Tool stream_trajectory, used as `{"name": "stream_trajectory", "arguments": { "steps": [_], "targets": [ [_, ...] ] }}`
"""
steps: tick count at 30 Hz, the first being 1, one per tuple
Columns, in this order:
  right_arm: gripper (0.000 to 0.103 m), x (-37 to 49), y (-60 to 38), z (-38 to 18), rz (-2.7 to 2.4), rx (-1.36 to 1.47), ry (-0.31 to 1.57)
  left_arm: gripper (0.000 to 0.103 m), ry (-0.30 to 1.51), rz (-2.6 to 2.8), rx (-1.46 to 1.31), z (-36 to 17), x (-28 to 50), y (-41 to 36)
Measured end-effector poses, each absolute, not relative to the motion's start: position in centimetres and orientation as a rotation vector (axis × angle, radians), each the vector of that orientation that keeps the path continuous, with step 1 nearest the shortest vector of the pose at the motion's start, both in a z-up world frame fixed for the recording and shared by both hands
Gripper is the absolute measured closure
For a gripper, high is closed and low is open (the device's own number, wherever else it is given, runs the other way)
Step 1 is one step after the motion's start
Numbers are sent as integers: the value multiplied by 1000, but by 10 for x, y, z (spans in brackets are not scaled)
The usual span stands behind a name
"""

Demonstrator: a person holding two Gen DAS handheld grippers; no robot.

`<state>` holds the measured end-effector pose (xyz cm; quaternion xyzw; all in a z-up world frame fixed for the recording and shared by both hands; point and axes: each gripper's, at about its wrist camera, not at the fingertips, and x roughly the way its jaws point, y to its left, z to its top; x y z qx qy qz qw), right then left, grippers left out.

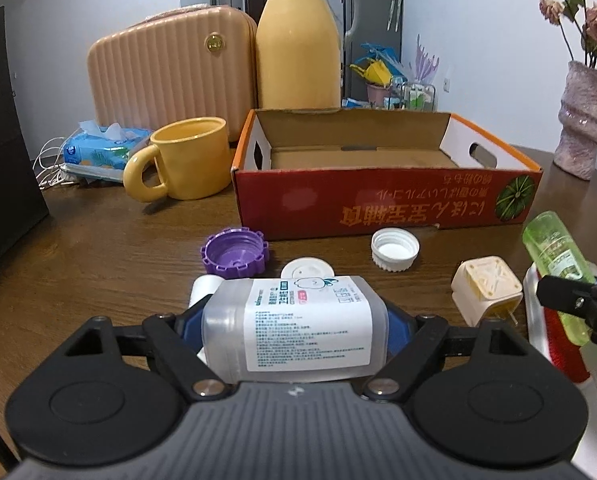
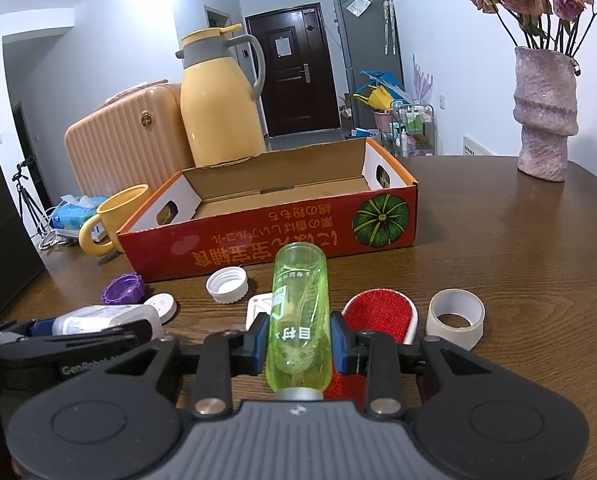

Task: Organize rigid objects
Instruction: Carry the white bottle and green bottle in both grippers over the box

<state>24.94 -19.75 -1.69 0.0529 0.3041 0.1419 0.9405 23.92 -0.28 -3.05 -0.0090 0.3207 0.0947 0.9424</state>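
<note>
A clear plastic bottle [image 1: 306, 328] with a white printed label lies sideways between the blue pads of my left gripper [image 1: 296, 316], which is shut on it just above the wooden table. My right gripper [image 2: 300, 340] is shut on a translucent green bottle [image 2: 298, 292] that points away from the camera, its silver end toward me. The open red cardboard box [image 1: 378, 204] stands empty behind both. Loose on the table before it lie a purple cap [image 1: 234, 254], a ribbed white cap [image 1: 394, 250], a flat white lid [image 1: 306, 270] and a cream plug adapter [image 1: 486, 288].
A red lint brush [image 2: 378, 312] and a tape roll [image 2: 454, 318] lie under and right of the right gripper. A yellow mug [image 1: 186, 160], yellow thermos [image 1: 298, 40], peach case [image 1: 166, 68] and tissue pack [image 1: 98, 148] crowd the back left. A pink vase [image 1: 582, 120] stands far right.
</note>
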Motion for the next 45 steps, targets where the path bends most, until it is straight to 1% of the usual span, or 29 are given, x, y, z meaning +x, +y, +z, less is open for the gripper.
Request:
{"name": "stream_trajectory", "arguments": {
  "steps": [10,21,34,45],
  "targets": [
    [73,249,-196,-11,301,112,600,19,584,170,-37,-13,227,-2],
    [73,260,-197,15,304,110,560,19,511,140,-40,20,224,-2],
    [73,297,-196,43,298,130,511,19,435,126,-75,53,249,-1],
    [73,344,-194,52,295,158,493,19,402,127,-89,65,288,1]
  ]
}}
